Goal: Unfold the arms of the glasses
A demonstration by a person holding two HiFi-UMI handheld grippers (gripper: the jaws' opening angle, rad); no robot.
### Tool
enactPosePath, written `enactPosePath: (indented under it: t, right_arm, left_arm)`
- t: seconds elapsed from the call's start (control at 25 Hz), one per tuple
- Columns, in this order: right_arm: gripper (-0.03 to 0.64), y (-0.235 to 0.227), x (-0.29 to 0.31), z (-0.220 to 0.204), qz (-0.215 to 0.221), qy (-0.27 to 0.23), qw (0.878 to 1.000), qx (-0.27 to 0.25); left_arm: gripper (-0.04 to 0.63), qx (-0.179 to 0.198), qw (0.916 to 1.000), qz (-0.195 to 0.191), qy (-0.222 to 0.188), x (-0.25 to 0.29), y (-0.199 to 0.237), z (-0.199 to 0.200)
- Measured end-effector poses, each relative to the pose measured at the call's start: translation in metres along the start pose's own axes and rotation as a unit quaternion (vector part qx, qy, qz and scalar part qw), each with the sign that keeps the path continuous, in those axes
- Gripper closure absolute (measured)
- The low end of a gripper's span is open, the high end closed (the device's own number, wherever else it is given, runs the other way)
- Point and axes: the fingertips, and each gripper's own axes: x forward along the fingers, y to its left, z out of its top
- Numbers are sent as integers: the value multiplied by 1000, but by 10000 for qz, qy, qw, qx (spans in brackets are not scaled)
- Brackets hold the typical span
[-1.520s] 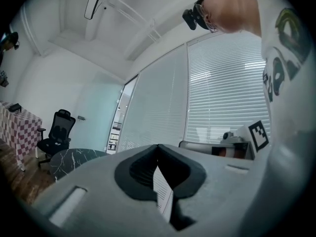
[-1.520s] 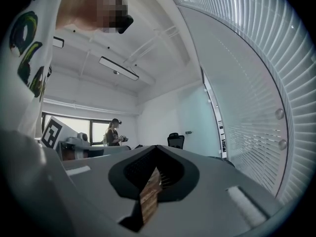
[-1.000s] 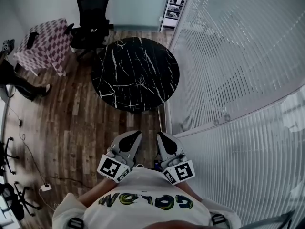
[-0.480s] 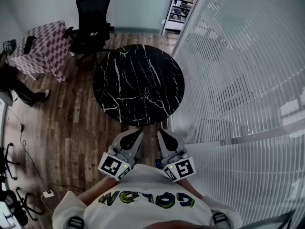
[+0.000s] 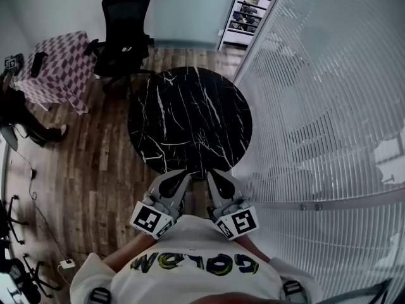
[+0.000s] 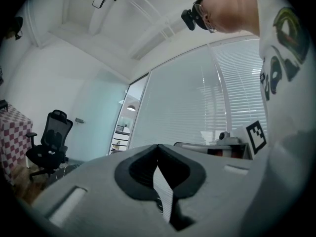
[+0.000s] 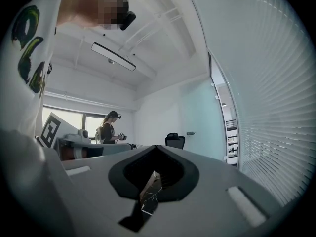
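Observation:
No glasses show in any view. In the head view both grippers are held level and close to my chest, side by side over the wood floor. My left gripper (image 5: 180, 177) is shut with nothing in it, its tips meeting (image 6: 158, 147) in the left gripper view. My right gripper (image 5: 214, 175) is also shut and empty, jaws touching (image 7: 157, 148) in the right gripper view. Just beyond the tips stands a round black marble table (image 5: 190, 116) whose top looks bare.
A frosted glass wall with blinds (image 5: 316, 106) runs along the right. A black office chair (image 5: 123, 27) and a table with a checkered cloth (image 5: 54, 62) stand behind the round table. A person (image 5: 16, 113) stands at the far left. A cable (image 5: 38, 201) lies on the floor.
The round table has drawn nearer to both grippers as I walk toward it. The grippers keep the same shut, level pose in front of my chest.

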Motion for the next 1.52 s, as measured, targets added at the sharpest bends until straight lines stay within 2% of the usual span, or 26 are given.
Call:
enactPosePath:
  t: [0.36, 0.64, 0.84, 1.0, 1.32, 1.52]
  right_arm:
    - [615, -13, 27, -6, -55, 71, 10000, 6]
    - [615, -35, 26, -9, -87, 158, 9998, 18]
    - [615, -61, 14, -10, -117, 238, 9996, 6]
    - [615, -78, 8, -11, -136, 348, 9993, -29]
    - [615, -96, 5, -45, -161, 734, 9969, 228]
    - [615, -105, 13, -65, -177, 986, 9946, 257]
  left_arm:
    - [594, -64, 9999, -81, 76, 17, 26, -4]
    - [594, -124, 9997, -115, 186, 39, 23, -11]
    - [594, -12, 9991, -67, 423, 52, 18, -21]
    - [594, -11, 9990, -1, 446, 61, 17, -23]
    - [594, -329, 9960, 38, 824, 69, 13, -61]
    - [594, -450, 9924, -83, 1145, 73, 19, -86]
